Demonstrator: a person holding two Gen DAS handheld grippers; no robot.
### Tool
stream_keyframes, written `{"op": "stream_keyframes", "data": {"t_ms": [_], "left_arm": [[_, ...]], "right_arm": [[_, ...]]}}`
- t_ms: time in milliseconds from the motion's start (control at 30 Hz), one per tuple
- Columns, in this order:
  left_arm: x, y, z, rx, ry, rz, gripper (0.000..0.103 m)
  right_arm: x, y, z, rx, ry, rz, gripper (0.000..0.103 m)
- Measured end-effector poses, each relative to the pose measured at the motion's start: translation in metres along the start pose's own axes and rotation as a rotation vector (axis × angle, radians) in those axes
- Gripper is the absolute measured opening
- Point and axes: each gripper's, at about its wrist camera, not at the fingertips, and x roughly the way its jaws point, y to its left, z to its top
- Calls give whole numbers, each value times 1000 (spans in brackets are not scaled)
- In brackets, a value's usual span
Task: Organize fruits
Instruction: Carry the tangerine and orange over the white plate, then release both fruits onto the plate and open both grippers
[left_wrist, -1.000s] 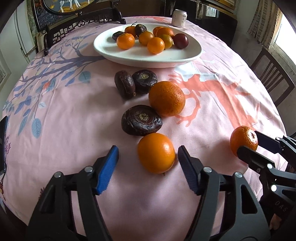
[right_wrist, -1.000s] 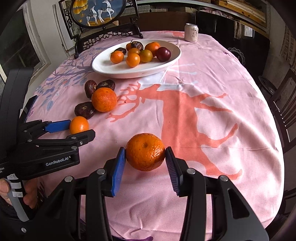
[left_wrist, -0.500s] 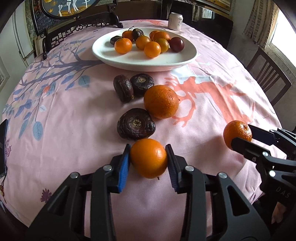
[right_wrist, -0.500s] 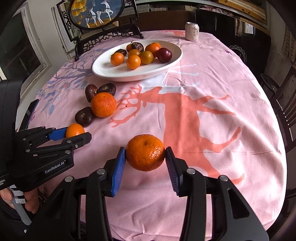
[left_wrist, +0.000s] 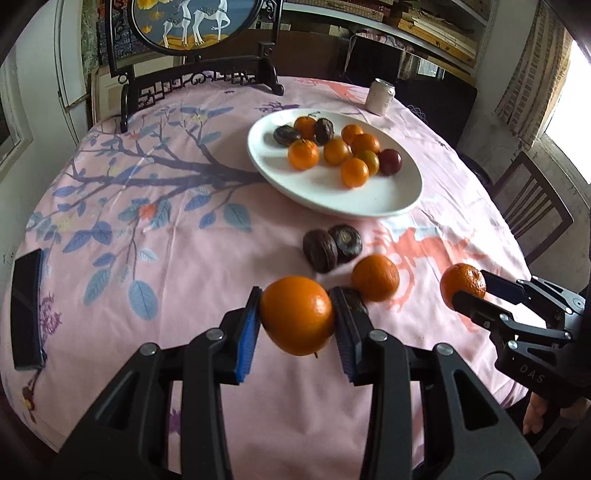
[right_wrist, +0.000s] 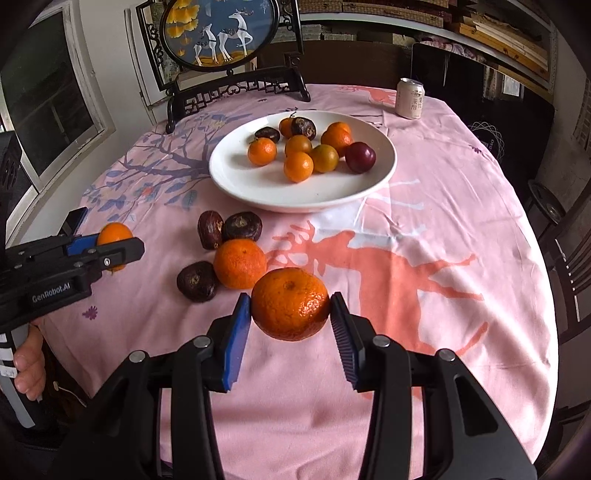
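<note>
My left gripper (left_wrist: 295, 325) is shut on a smooth orange (left_wrist: 297, 319) and holds it above the table; it also shows in the right wrist view (right_wrist: 110, 245). My right gripper (right_wrist: 290, 315) is shut on a dimpled tangerine (right_wrist: 290, 302), lifted off the cloth, seen too in the left wrist view (left_wrist: 463, 284). A white plate (right_wrist: 258, 188) at the back holds several oranges, dark fruits and a red plum (right_wrist: 360, 157). On the cloth lie one orange (right_wrist: 239, 263) and three dark wrinkled fruits (right_wrist: 197, 280), (right_wrist: 242, 226), (right_wrist: 210, 229).
A pink printed tablecloth (right_wrist: 424, 240) covers the round table. A drink can (right_wrist: 410, 98) stands at the far edge. A dark phone (left_wrist: 26, 306) lies at the left edge. A framed deer screen (right_wrist: 221, 33) stands behind the plate. Chairs (left_wrist: 532, 206) surround the table.
My left gripper closed on the smooth orange and lifted it off the cloth, tilting up. My right gripper kept its tangerine and rose a little.
</note>
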Motion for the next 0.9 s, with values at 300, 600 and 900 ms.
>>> {"op": "stream_keyframes", "data": {"t_ms": [300, 600, 900], "left_arm": [[72, -16, 130, 44, 9, 50, 38], [145, 1, 178, 0, 86, 99, 38], [156, 2, 186, -3, 71, 127, 91]], "right_arm": [[52, -24, 91, -21, -18, -22, 44], [92, -48, 119, 3, 43, -42, 44], [105, -52, 126, 9, 29, -59, 64]]}}
